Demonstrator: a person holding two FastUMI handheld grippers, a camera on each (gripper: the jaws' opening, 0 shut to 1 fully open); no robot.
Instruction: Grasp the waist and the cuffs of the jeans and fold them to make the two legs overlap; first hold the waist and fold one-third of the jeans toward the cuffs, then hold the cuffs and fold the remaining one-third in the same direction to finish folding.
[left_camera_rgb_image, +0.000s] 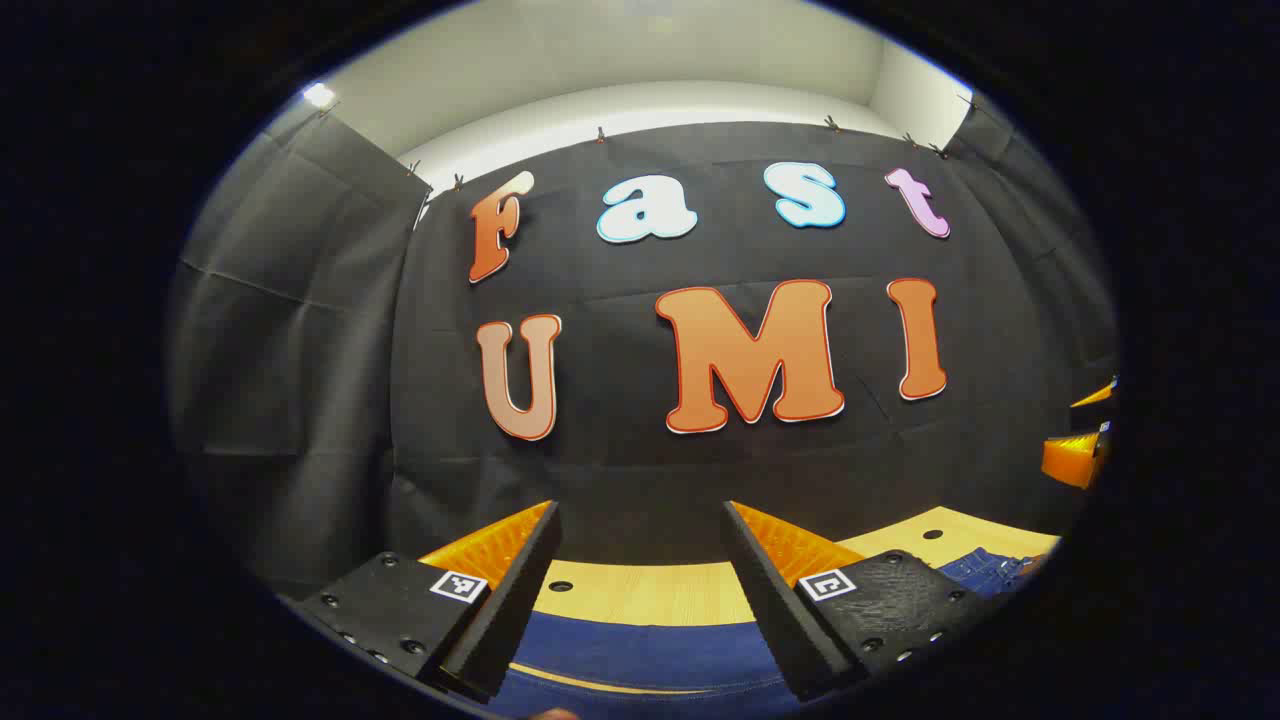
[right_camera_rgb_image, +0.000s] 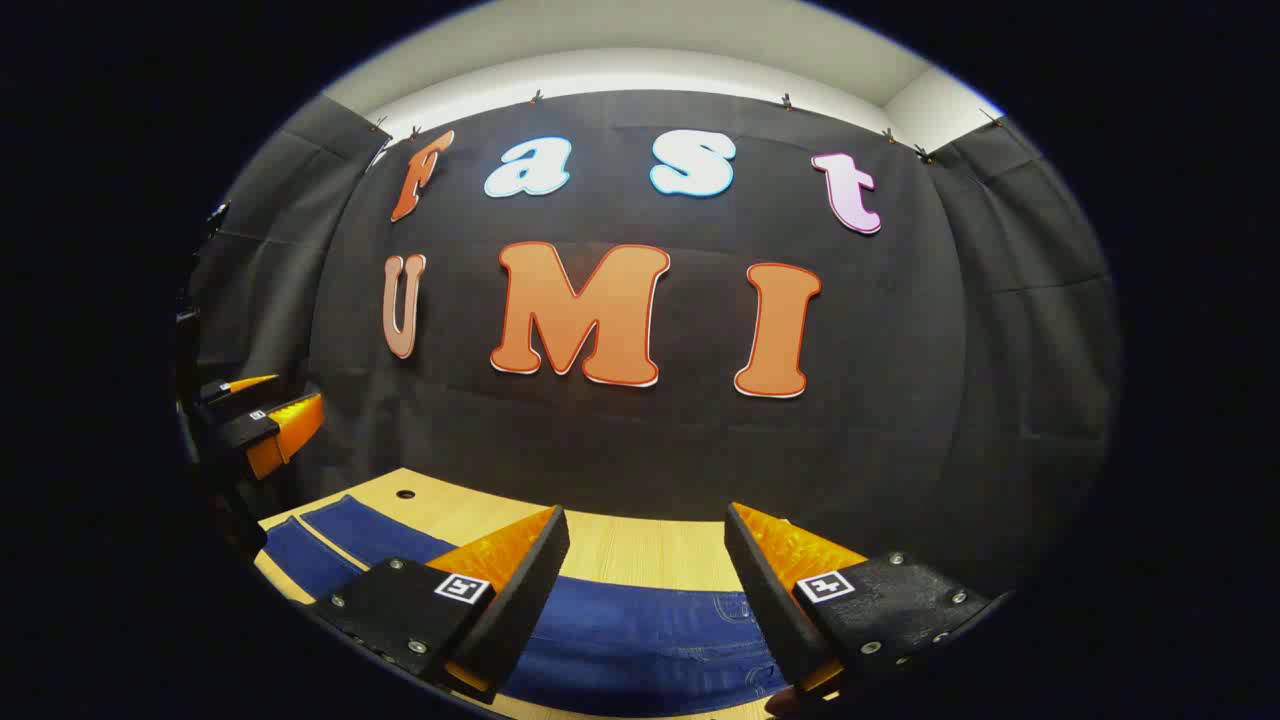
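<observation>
Both claws, left (left_camera_rgb_image: 640, 520) & right (right_camera_rgb_image: 645, 525), gape above jeans (right_camera_rgb_image: 640, 630) lying flat crosswise on table (right_camera_rgb_image: 640, 550).

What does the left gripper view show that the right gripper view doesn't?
Left gripper view: the right tool at the right edge, above the table's far end. Right gripper view: the left tool at the left edge, with the jeans stretching toward it. Both: jeans lying flat on the wooden table, and the black cloth wall behind.
</observation>
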